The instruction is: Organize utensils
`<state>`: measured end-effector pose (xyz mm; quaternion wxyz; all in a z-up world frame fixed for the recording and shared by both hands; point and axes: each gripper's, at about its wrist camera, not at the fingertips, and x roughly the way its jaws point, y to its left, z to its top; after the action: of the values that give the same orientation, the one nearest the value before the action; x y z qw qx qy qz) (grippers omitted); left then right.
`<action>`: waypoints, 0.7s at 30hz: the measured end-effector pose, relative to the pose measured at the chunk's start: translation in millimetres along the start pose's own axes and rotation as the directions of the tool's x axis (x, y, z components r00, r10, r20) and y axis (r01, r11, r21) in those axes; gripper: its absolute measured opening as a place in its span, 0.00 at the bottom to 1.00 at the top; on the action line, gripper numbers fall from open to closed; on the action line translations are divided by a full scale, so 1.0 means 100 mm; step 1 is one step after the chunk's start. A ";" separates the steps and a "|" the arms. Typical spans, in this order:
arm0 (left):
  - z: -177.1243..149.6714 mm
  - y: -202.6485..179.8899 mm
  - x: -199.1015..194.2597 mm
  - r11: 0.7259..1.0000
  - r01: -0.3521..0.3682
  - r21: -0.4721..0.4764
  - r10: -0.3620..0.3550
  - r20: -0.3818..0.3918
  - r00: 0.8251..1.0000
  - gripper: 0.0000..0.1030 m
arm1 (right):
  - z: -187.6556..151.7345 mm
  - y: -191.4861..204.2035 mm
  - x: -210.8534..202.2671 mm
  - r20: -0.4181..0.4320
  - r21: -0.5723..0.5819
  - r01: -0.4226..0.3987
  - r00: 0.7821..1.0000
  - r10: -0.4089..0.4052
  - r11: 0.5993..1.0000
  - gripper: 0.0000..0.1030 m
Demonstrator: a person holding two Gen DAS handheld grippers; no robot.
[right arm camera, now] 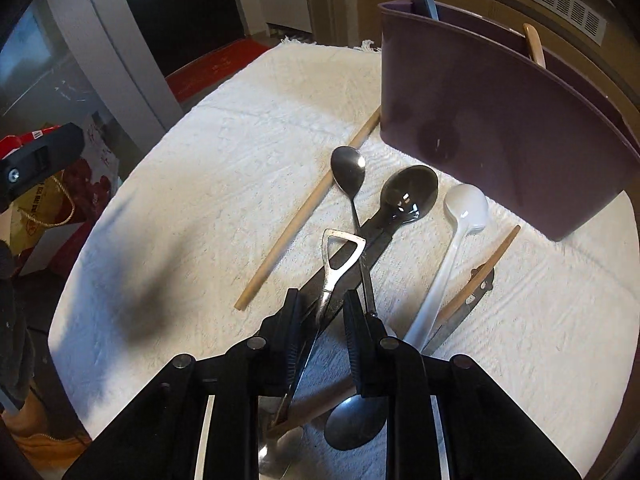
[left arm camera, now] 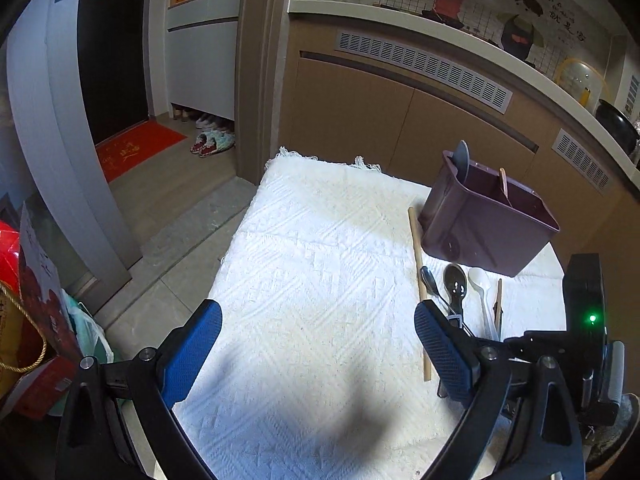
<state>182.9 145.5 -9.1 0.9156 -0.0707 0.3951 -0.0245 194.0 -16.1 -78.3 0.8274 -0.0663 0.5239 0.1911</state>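
Observation:
A purple utensil holder (left arm camera: 488, 220) (right arm camera: 500, 128) stands on the white cloth (left arm camera: 320, 280), with a grey utensil (left arm camera: 462, 160) and a wooden one (left arm camera: 503, 182) inside it. In front of it lie a wooden chopstick (right arm camera: 304, 208), a small metal spoon (right arm camera: 348, 168), a black spoon (right arm camera: 408, 192), a white spoon (right arm camera: 464, 208) and a wooden-handled tool (right arm camera: 492, 260). My right gripper (right arm camera: 322, 300) points down at them, jaws narrow around a metal utensil with a shovel-style handle (right arm camera: 340, 248); small gaps show on both sides. My left gripper (left arm camera: 318, 312) hangs open over bare cloth, left of the utensils.
The cloth covers a small table whose left edge drops to a tiled floor (left arm camera: 168, 240). A red gift bag (left arm camera: 36, 300) stands on the floor at the left. Brown cabinets (left arm camera: 380, 112) rise right behind the holder. More utensils lie under my right gripper's body.

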 end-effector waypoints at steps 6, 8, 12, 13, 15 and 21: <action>-0.01 -0.01 0.01 1.000 -0.001 -0.002 0.001 -0.013 1.000 0.93 | 0.03 0.00 -0.03 0.029 -0.016 0.024 0.999 -0.023 1.000 0.03; -0.02 -0.03 0.02 1.000 0.002 0.001 -0.002 -0.018 1.000 0.93 | 0.00 0.00 -0.08 0.033 -0.022 0.022 0.999 -0.021 1.000 0.01; -0.04 -0.10 0.06 1.000 0.022 0.022 -0.021 -0.035 0.999 0.93 | -0.05 -0.07 -0.28 0.072 -0.006 0.003 0.997 -0.003 1.000 0.01; -0.05 -0.13 0.07 0.999 0.032 0.030 -0.031 -0.043 0.999 0.93 | -0.06 -0.10 -0.33 0.079 0.000 0.000 0.997 0.000 1.000 0.01; -0.08 -0.21 0.10 0.997 0.063 0.050 -0.059 -0.063 0.996 0.93 | -0.09 -0.19 -0.45 0.095 0.021 0.006 0.995 -0.008 1.000 0.01; -0.34 -0.64 0.16 0.964 0.234 0.129 -0.207 -0.192 0.959 0.86 | -0.34 -0.43 -0.67 0.100 0.031 0.071 0.992 -0.074 0.997 0.05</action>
<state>169.3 77.2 -34.3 0.8712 -0.0428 0.4613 -0.1626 156.6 -82.5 -37.7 0.8601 -0.0640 0.4812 0.1568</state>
